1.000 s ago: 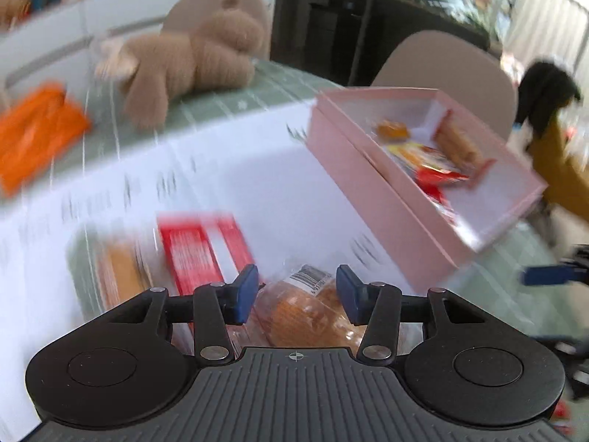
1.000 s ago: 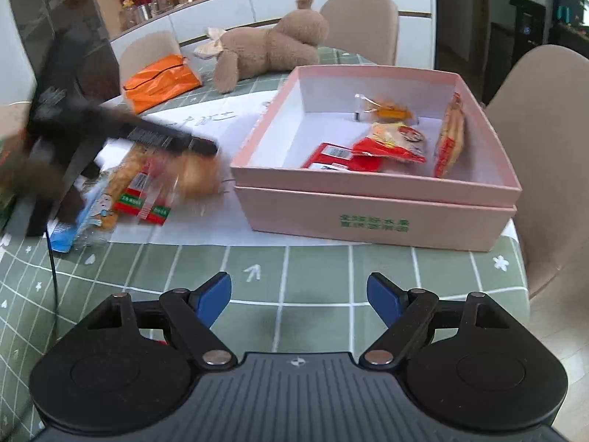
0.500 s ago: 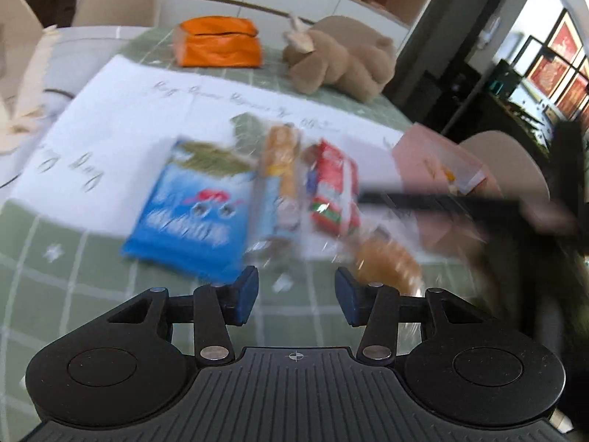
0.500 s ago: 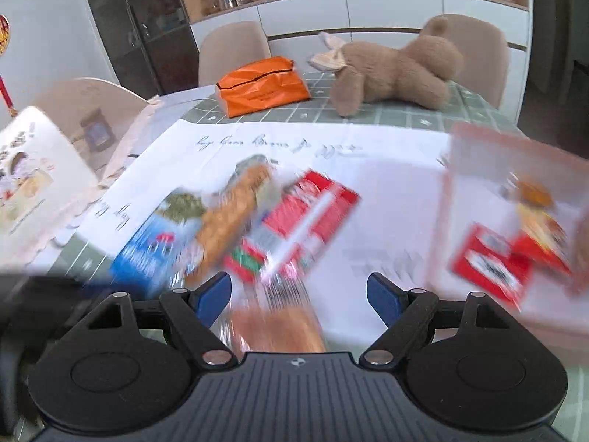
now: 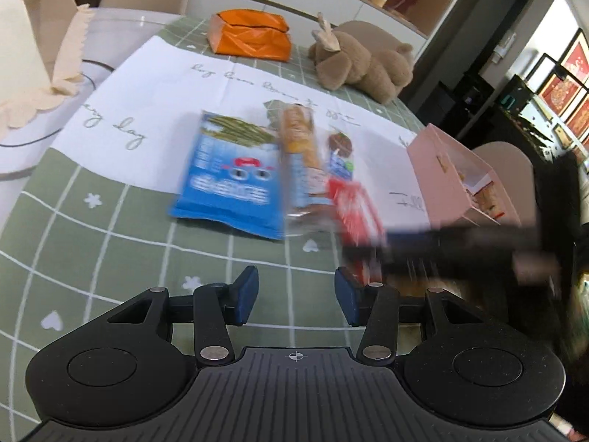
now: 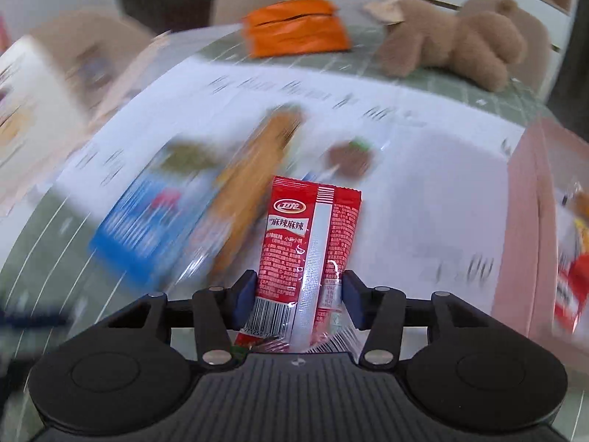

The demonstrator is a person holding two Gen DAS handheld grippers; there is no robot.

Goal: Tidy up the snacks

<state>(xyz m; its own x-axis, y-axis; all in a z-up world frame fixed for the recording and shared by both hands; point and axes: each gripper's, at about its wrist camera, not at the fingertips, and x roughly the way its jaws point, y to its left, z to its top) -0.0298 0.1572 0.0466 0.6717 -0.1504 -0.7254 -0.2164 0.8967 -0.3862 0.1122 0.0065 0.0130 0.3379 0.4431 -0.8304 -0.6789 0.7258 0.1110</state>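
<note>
My right gripper (image 6: 299, 293) is shut on a red snack packet (image 6: 305, 243) and holds it above the table. The packet also shows blurred in the left wrist view (image 5: 353, 206), with the right gripper a dark blur beside it. My left gripper (image 5: 296, 296) is open and empty over the green tablecloth. A blue snack bag (image 5: 232, 173), a long biscuit pack (image 5: 300, 147) and a small brown-topped packet (image 5: 340, 154) lie on the white paper. The pink box (image 5: 441, 173) with snacks inside stands at the right.
An orange bag (image 5: 250, 37) and a brown plush bear (image 5: 362, 64) lie at the far side of the table. A glass turntable (image 5: 44, 84) with a cream paper piece is at the left. Chairs stand around the table.
My right gripper has swung left from the box, closed on the red packet and lifted it. My left gripper has pulled back from the snacks toward the near table edge.
</note>
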